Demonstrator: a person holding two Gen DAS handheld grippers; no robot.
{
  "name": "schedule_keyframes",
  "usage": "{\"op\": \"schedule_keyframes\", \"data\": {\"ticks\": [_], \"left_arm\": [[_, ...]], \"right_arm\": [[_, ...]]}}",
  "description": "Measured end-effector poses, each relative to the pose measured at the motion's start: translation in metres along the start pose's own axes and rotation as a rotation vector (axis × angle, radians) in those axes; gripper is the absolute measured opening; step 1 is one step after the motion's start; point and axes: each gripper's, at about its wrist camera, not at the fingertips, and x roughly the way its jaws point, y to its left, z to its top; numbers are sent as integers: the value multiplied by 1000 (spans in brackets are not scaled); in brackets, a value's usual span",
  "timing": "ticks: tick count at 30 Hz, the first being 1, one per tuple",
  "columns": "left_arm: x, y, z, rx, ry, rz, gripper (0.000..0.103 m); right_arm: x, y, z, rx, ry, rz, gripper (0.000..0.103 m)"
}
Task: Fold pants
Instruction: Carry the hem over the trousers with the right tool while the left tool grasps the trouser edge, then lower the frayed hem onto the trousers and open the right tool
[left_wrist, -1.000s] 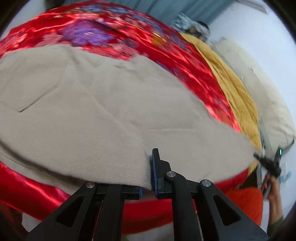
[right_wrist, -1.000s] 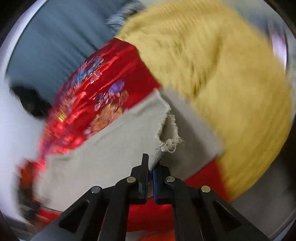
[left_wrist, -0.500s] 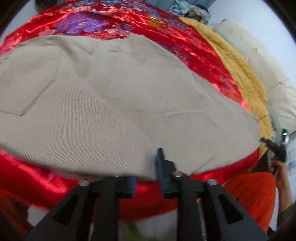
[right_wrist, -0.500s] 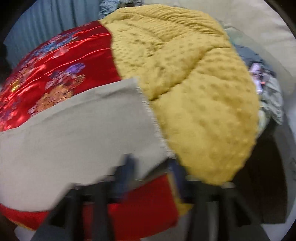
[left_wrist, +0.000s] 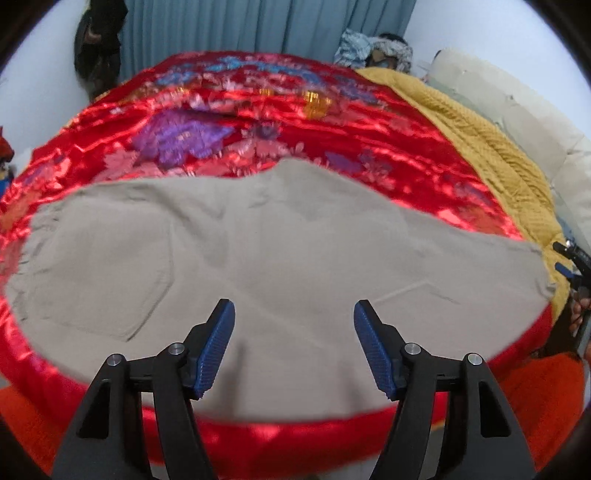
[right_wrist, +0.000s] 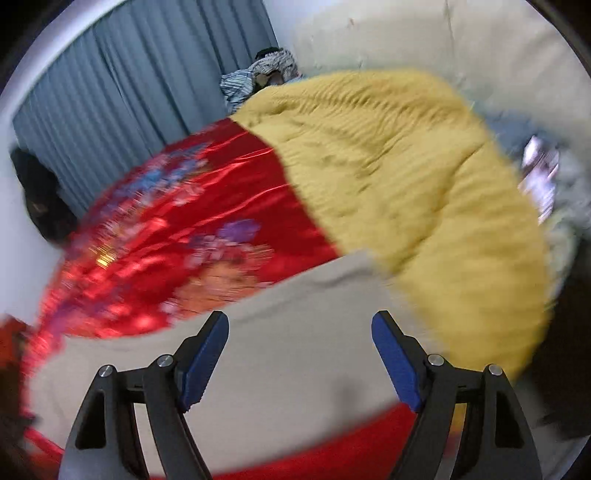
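Beige pants (left_wrist: 258, 266) lie spread flat on the red floral bedspread (left_wrist: 258, 122), one end beside the yellow blanket (right_wrist: 424, 192). Left gripper (left_wrist: 293, 349) and right gripper (right_wrist: 300, 360) hover above them, jaws wide apart, holding nothing. No legible writing.

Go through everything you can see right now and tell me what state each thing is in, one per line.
Beige pants: spread flat on the bed, folded over, held by neither gripper.
Left gripper: open, fingers apart above the pants.
Right gripper: open, holding nothing.
Red satin bedspread: laid across the bed, under the pants.
Yellow blanket: bunched along the bedspread's side.
Blue curtain: drawn shut.
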Motion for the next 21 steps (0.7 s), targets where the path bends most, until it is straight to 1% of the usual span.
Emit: {"op": "schedule_keyframes", "data": {"ticks": [1,3,4,5,6,9,11,13,18,21], "left_arm": [[9,0,-2,11,13,17,69],[29,3,-10,32,66,59,69],[35,5,-14,33,85,66,69],[41,7,-20,30,96,71,69],[42,8,-22,31,91,68,70],[43,7,-29,39,59,51,81],[46,1,-32,56,55,65,86],[50,-3,-30,62,52,71,91],[54,-3,-30,63,37,69,93],[54,-3,-31,70,34,66,94]], "right_arm": [[11,-4,-3,28,14,19,79],[31,-18,-13,98,54,51,79],[41,-28,-16,150,93,67,79],[46,-36,-19,181,108,88,79],[49,-43,-20,213,115,115,79],[56,-58,-23,252,130,158,79],[57,-59,-25,242,137,166,79],[57,-58,-26,203,142,154,79],[65,-48,-29,108,161,111,80],[67,-45,-29,85,161,109,84]]}}
